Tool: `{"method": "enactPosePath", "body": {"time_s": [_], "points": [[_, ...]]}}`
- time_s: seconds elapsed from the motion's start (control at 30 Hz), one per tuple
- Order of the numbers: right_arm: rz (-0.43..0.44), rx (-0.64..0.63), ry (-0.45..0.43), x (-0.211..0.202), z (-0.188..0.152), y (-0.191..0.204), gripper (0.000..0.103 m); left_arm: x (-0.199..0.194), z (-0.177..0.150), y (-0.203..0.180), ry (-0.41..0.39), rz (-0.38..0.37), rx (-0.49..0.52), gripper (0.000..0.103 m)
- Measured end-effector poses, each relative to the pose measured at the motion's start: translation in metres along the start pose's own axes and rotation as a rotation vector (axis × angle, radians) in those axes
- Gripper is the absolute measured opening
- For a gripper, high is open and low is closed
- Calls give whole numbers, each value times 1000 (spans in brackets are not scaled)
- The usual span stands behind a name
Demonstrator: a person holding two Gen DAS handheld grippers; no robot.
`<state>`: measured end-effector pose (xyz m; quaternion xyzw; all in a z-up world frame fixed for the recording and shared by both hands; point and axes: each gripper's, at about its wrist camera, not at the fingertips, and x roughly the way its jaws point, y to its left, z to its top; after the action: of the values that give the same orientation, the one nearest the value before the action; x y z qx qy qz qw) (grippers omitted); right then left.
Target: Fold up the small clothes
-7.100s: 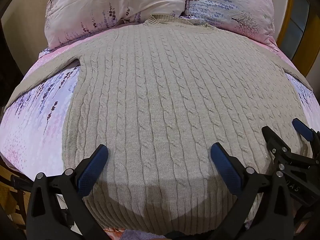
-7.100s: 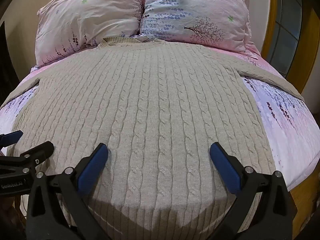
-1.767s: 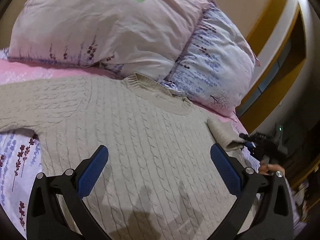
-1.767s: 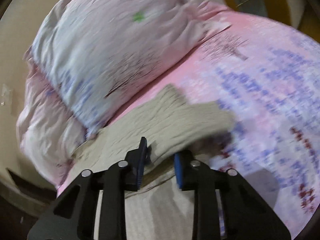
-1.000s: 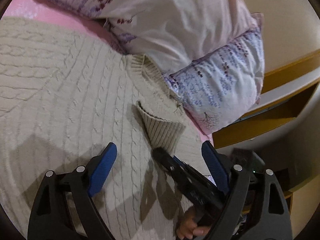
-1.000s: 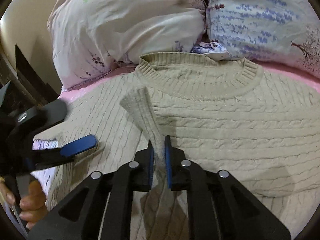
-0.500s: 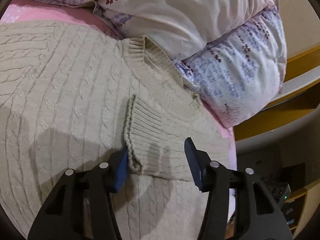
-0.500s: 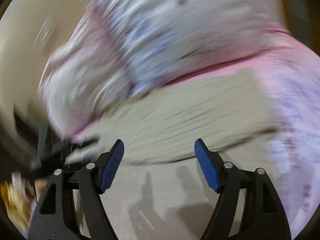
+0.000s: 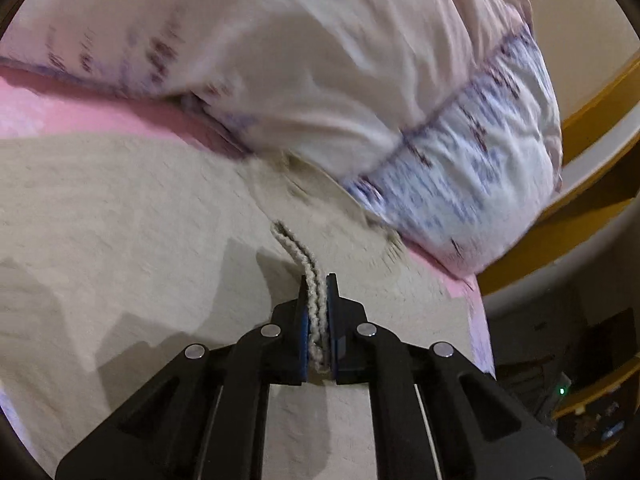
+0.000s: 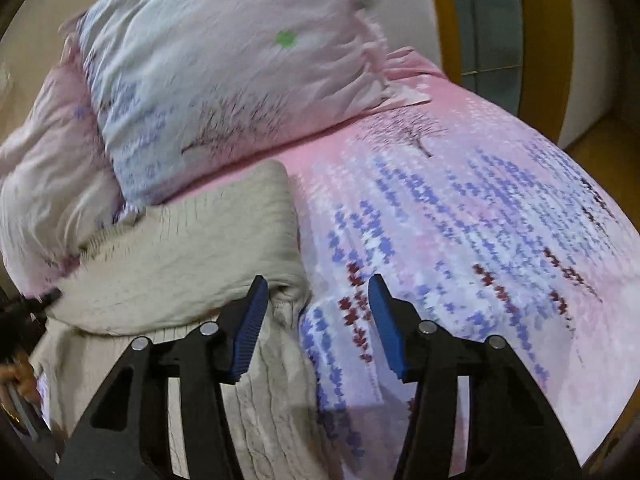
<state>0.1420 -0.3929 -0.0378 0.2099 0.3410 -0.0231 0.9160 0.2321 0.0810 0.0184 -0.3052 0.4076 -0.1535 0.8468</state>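
A beige cable-knit sweater [image 9: 120, 220] lies flat on the bed, its collar up against the pillows. My left gripper [image 9: 316, 280] is shut on the ribbed cuff [image 9: 296, 252] of the sleeve folded across the chest, and the cuff stands on edge between the blue pads. In the right wrist view my right gripper [image 10: 316, 288] hovers at the sweater's [image 10: 180, 260] folded right shoulder edge. Its jaws are closing. A bulge of knit sits just inside the left pad [image 10: 248, 320], and neither pad presses on it.
Two floral pillows [image 10: 220, 72] lie at the head of the bed [image 9: 280, 60]. Pink and lavender bedsheet [image 10: 460, 240] spreads to the right of the sweater. A wooden frame with glass [image 10: 540, 40] stands beyond the bed. A person's hand [image 10: 20, 380] shows at the lower left.
My left gripper closed on the sleeve cuff and lifted it on edge. My right gripper let go of the sleeve and swung right to the sweater's shoulder edge.
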Motion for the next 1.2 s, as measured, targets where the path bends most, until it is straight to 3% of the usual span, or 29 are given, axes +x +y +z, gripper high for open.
{"method": "enactPosePath", "body": {"time_s": [0.13, 0.33, 0.57, 0.67, 0.73, 0.8, 0.83, 0.87, 0.93, 1.03, 1.13, 1.2], "points": [[12, -55, 16, 5, -8, 6, 47, -1, 4, 24, 3, 63, -27, 6], [74, -126, -20, 3, -1, 37, 45, 9, 4, 40, 26, 96, -52, 6], [0, -289, 83, 36, -8, 74, 47, 11, 0, 35, 23, 122, -16, 7], [-24, -320, 70, 37, -11, 81, 50, 4, -1, 35, 40, 93, -31, 9], [-22, -318, 76, 37, -9, 82, 53, -14, -4, 37, 40, 69, -23, 10], [14, -306, 84, 33, -8, 83, 67, -42, -7, 41, 19, 39, -19, 29], [17, -305, 78, 31, -9, 84, 68, -58, -10, 46, -4, 37, -27, 58], [14, -307, 71, 29, -10, 85, 69, -86, -13, 58, -61, 49, -48, 73], [15, -313, 57, 22, -11, 87, 71, -128, -18, 82, -143, 77, -83, 74], [36, -301, 50, 14, -12, 86, 72, -189, -22, 133, -251, 149, -218, 73], [62, -284, 45, 9, -12, 86, 72, -239, -31, 188, -343, 249, -396, 65], [80, -282, 48, 6, -13, 88, 72, -254, -37, 212, -367, 268, -486, 59]]}}
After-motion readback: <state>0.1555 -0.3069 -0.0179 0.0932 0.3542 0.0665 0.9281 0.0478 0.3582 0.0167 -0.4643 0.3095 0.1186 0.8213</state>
